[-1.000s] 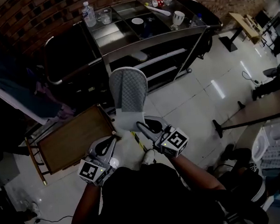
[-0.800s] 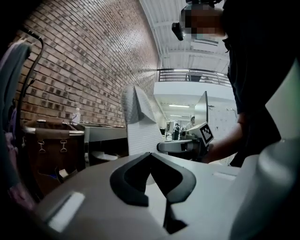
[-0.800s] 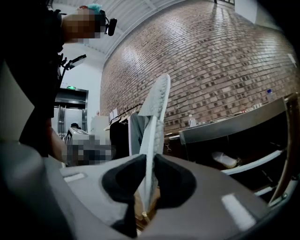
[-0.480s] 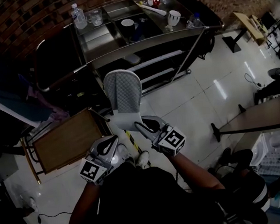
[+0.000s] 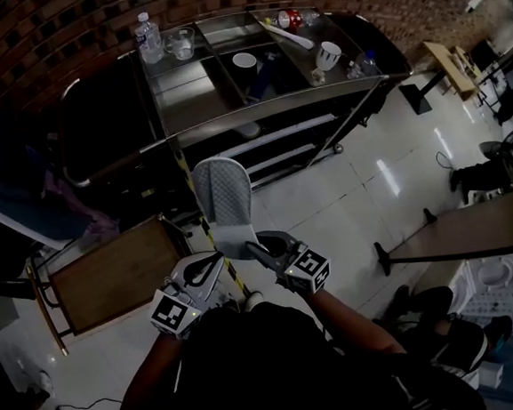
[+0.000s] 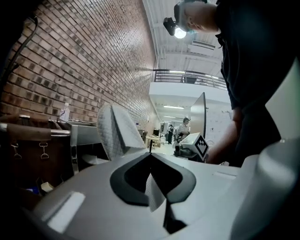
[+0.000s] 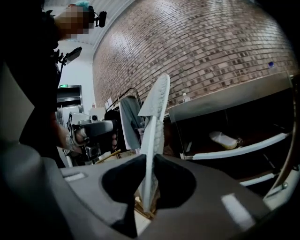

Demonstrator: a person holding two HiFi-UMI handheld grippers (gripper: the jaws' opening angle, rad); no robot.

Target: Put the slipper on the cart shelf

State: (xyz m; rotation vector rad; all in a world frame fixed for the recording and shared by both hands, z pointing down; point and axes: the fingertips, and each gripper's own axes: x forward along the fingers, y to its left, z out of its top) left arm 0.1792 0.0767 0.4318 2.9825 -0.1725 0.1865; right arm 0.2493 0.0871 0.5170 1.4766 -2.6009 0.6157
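Two tongs share one grey slipper (image 5: 223, 198), both at its heel end. In the left gripper view we see the left tongs (image 5: 215, 259) clenched on a thin fold of the slipper's fabric, pinched btwn the jaws. The right tongs (image 5: 253, 247) grasp the sole edge-on, w/ a jaw pressed on each side of it. In the head view the two tongs sit side by side, left one just beside the right, and the slipper sticks out beyond both. Its toe points away from us toward the steel cart (image 5: 274, 104), quilted face up. It hangs over the tiled floor (image 5: 345, 192) in front of the cart, apart from it and not on any shelf. A second slipper (image 7: 225, 139) lies on a lower cart shelf. The cart top carries a bottle (image 5: 145, 26), a glass (image 5: 180, 44) and a cup (image 5: 328, 55). A wooden stand (image 5: 111, 273) sits near the left tongs, on their outer side.
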